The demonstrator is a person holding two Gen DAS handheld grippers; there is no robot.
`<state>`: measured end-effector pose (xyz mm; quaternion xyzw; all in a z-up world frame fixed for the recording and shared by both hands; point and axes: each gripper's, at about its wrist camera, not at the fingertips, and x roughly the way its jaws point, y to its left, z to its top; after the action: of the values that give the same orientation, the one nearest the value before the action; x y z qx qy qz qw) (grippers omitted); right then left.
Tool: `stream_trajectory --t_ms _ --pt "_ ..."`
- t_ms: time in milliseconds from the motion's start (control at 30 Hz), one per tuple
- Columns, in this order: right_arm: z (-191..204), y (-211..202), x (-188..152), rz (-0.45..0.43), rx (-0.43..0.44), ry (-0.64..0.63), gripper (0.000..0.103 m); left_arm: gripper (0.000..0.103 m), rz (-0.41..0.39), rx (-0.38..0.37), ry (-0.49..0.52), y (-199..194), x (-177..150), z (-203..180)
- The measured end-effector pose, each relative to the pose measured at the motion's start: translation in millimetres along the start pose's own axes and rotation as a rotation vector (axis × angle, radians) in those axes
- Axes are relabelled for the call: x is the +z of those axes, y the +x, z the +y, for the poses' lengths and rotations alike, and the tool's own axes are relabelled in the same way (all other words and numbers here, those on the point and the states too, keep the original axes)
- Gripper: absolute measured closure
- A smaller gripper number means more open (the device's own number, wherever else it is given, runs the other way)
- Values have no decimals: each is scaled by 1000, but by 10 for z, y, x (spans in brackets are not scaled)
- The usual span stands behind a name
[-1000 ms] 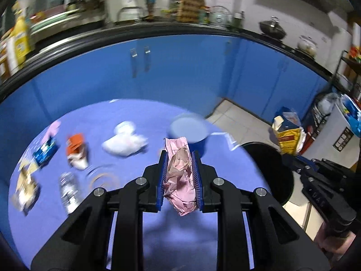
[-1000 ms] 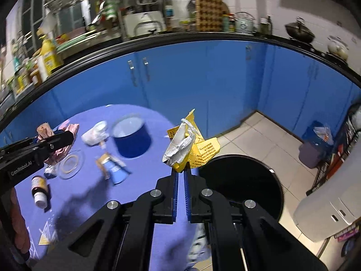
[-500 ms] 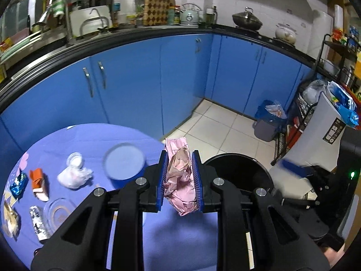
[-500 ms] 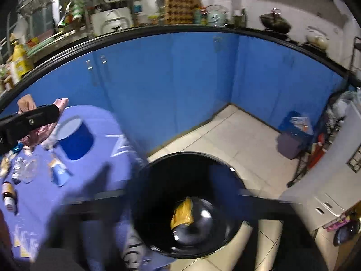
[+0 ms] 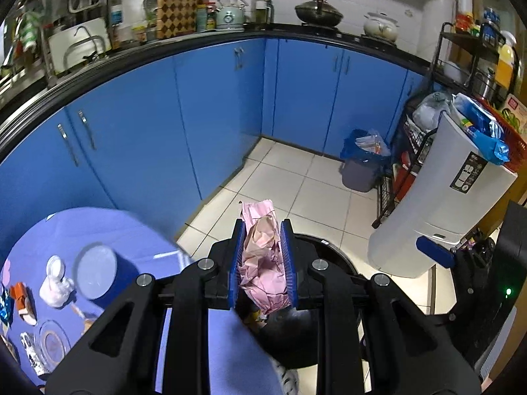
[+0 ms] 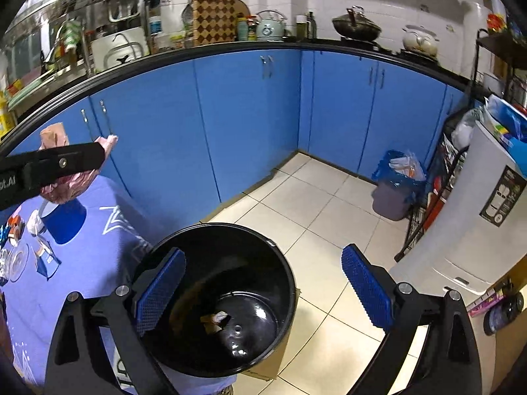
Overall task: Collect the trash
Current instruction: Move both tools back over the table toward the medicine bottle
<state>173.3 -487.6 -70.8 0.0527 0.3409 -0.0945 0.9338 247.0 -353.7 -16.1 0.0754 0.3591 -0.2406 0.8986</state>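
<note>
My left gripper [image 5: 262,227] pinches a crumpled pink wrapper [image 5: 263,263] between its blue pads, and its jaws are just starting to open. It hangs over the near rim of the round black bin [image 5: 332,253]. In the right wrist view the same gripper [image 6: 52,164] and pink wrapper [image 6: 69,187] show at the left, above the table edge. My right gripper [image 6: 263,251] stands wide open over the black bin [image 6: 283,263], nothing between its pads. A yellow-and-white scrap [image 6: 215,321] lies on the bin's bottom.
The purple-clothed table [image 5: 138,230] at the left holds a blue cup [image 5: 98,273], a white crumpled tissue [image 5: 54,288] and several small wrappers. Blue cabinets [image 5: 214,115] line the back. A small grey bin [image 5: 362,171] and a white appliance [image 5: 444,197] stand at the right.
My left gripper has swung right from above the table to the black bin, still gripping the pink wrapper. My right gripper opened and the yellow wrapper fell into the bin.
</note>
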Motion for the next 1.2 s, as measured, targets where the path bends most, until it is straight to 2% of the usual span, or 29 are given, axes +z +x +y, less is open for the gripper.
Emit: stream_trajectory --t_ms 100,133,200,233,267,333,433,667,800,967,1200 --pt "-96 2 -15 3 -3 23 10 77 -8 12 8 39 72 -77" --pt "-128 3 -22 5 1 31 10 71 -5 18 5 53 85 -82" --pt "-152 5 -31 9 5 39 10 34 -5 14 -15 50 100 -67" --pt "-166 12 -31 9 7 41 10 4 -25 33 -30 15 96 -45" --pt "-168 4 -30 7 10 43 10 4 -63 51 -40 -39 84 -20" --pt "-151 0 -29 9 16 45 10 4 -81 57 -27 -93 81 -8" --pt "-93 -19 -27 12 28 43 10 4 -76 93 -30 -137 49 70" --pt "183 -141 11 -3 64 4 10 4 -51 122 -100 -323 -176 460" --pt "418 -230 33 -4 99 -22 10 4 -60 188 -109 -540 -363 619" --pt "862 -408 17 -25 170 -92 10 4 -55 235 -172 -799 -531 896" --pt "1456 -659 -70 -48 269 -195 10 4 -52 330 -244 -1233 -934 1311"
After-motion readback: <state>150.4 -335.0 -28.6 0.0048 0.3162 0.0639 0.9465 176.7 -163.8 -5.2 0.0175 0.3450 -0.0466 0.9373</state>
